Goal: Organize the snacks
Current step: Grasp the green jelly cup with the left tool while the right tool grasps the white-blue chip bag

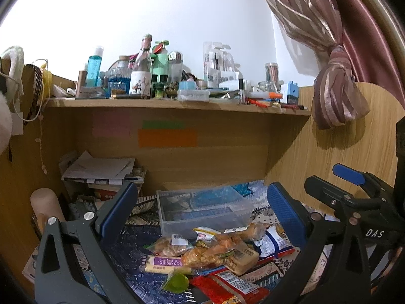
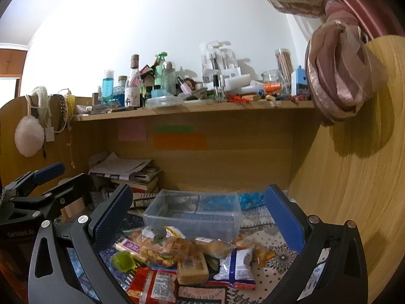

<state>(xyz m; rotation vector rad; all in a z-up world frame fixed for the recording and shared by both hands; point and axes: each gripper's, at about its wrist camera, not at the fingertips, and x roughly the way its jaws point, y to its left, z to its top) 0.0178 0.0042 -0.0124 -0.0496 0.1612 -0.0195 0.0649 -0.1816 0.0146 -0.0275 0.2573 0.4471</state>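
Note:
A pile of snack packets (image 1: 210, 250) lies on a patterned cloth, also in the right wrist view (image 2: 182, 253). It holds a purple-yellow bar (image 1: 164, 263), a red packet (image 1: 233, 285), a white-blue bag (image 2: 236, 263) and a green clip (image 2: 122, 259). An empty clear plastic bin (image 1: 202, 209) stands just behind the pile, also in the right wrist view (image 2: 195, 211). My left gripper (image 1: 202, 210) is open above the pile, holding nothing. My right gripper (image 2: 200, 210) is open and empty; it shows at the right of the left wrist view (image 1: 354, 192).
A wooden shelf (image 1: 177, 105) above carries bottles, jars and pens. A stack of papers and books (image 1: 101, 174) sits back left. A wooden side panel (image 2: 354, 177) and a knotted curtain (image 2: 341, 76) are on the right. Earmuffs (image 2: 29, 136) hang at left.

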